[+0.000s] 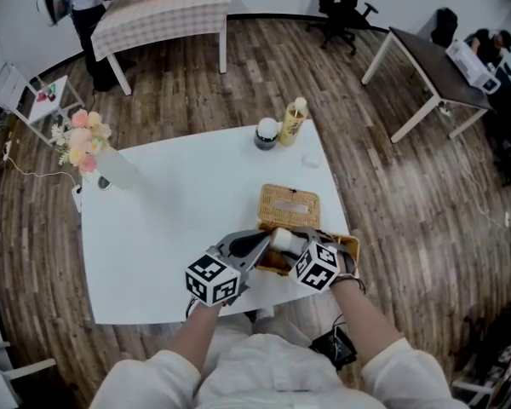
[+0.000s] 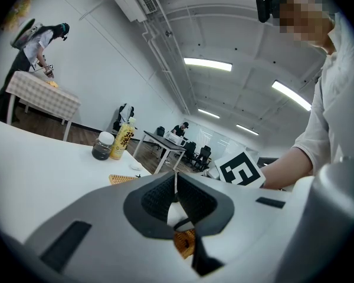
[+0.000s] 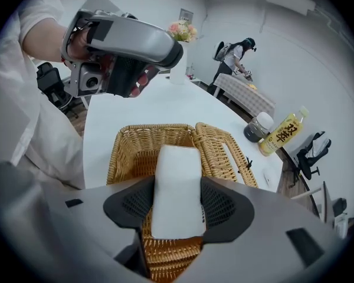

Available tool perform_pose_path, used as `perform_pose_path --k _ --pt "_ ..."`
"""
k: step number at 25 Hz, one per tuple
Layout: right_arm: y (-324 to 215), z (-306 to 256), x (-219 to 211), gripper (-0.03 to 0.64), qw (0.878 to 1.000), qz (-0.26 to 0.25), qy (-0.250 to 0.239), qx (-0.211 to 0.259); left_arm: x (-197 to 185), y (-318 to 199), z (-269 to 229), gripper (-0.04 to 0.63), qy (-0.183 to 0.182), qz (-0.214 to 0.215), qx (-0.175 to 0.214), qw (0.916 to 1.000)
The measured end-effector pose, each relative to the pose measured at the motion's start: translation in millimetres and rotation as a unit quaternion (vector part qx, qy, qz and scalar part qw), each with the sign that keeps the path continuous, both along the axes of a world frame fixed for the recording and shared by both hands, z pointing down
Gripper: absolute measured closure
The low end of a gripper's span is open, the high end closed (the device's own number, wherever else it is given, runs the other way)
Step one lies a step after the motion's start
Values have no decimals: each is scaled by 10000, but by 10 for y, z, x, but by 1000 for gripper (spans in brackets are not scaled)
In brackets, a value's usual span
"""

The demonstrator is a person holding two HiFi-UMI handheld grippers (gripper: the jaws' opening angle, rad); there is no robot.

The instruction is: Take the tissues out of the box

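A yellow drink bottle (image 1: 293, 122) stands beside a dark jar (image 1: 266, 134). Pink flowers (image 1: 80, 141), perhaps in a vase, sit at the white table's (image 1: 170, 228) corner.

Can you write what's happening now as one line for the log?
right gripper: shut on tissue pack | tissue pack: over open wicker box | left gripper: shut

Overhead plus two close-ups; box (image 1: 289, 207) shared

I see white tissues (image 3: 176, 158), a golden-brown woven box (image 3: 133, 149), my right claw (image 3: 177, 184) grey with black pads (image 3: 223, 208), and a white table (image 1: 170, 220).
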State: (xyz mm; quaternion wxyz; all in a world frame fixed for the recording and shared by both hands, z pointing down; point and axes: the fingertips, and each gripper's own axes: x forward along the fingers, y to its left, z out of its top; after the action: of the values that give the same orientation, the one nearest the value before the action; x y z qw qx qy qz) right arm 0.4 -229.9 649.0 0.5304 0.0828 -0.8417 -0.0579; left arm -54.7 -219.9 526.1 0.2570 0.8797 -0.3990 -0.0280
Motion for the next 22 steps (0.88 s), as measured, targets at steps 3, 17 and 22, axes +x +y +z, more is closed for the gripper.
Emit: perform_pose_path --k 3,17,22 --pt "-12 -30 19 356 9997 184 -146 -14 0 -3 -11 592 -15 -2 3 10000" --pt "9 -365 207 359 9519 2062 -2121 -801 6 60 -99 592 -28 16 59 10000" --pt "-14 -520 290 359 9131 2662 -2894 -1078 60 68 -113 592 -66 93 83 9999"
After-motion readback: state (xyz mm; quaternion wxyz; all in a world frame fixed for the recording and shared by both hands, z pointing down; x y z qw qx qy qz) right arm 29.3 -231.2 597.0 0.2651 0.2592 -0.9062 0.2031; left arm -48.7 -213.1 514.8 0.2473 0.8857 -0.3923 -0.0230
